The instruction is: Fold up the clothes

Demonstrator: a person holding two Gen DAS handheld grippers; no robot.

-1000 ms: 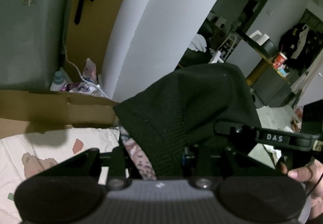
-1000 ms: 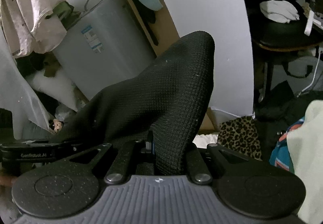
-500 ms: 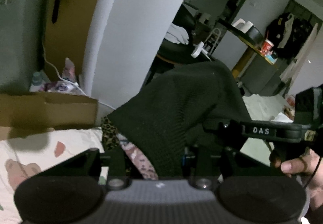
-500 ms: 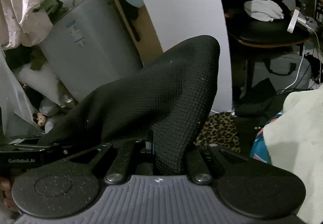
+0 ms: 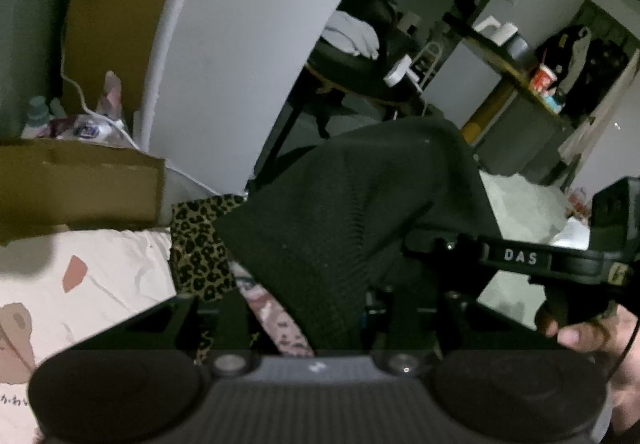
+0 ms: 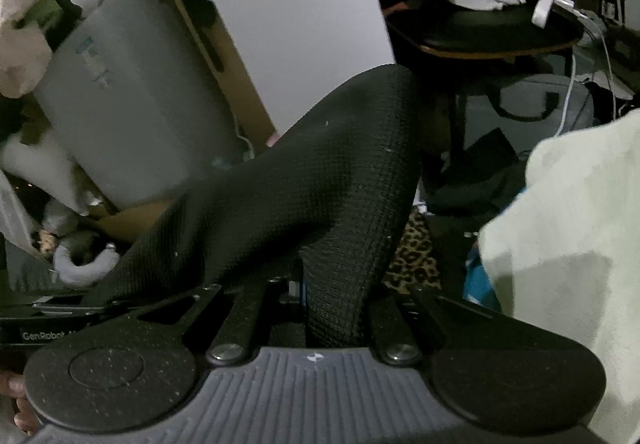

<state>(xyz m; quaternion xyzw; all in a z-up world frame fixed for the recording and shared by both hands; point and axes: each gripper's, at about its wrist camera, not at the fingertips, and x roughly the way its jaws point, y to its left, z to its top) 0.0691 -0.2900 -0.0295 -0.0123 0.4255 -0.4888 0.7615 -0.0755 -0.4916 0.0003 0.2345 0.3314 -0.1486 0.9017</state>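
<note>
Cluttered dim room, white wall panel (image 5: 248,44) ahead of both claws. Left claw (image 5: 340,308) and right claw (image 6: 332,308) each clamped on the black knit garment (image 6: 312,180), raised and tented between them. Leopard-print cloth (image 5: 200,244) just below-left; pale bedsheet (image 5: 80,284) further left.

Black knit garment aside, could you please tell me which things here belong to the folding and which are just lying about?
Belonging to the job:
black knit garment
left gripper
right gripper

Lying about:
leopard-print cloth
cardboard box
red paper cup
pale green fabric
white power adapter
</note>
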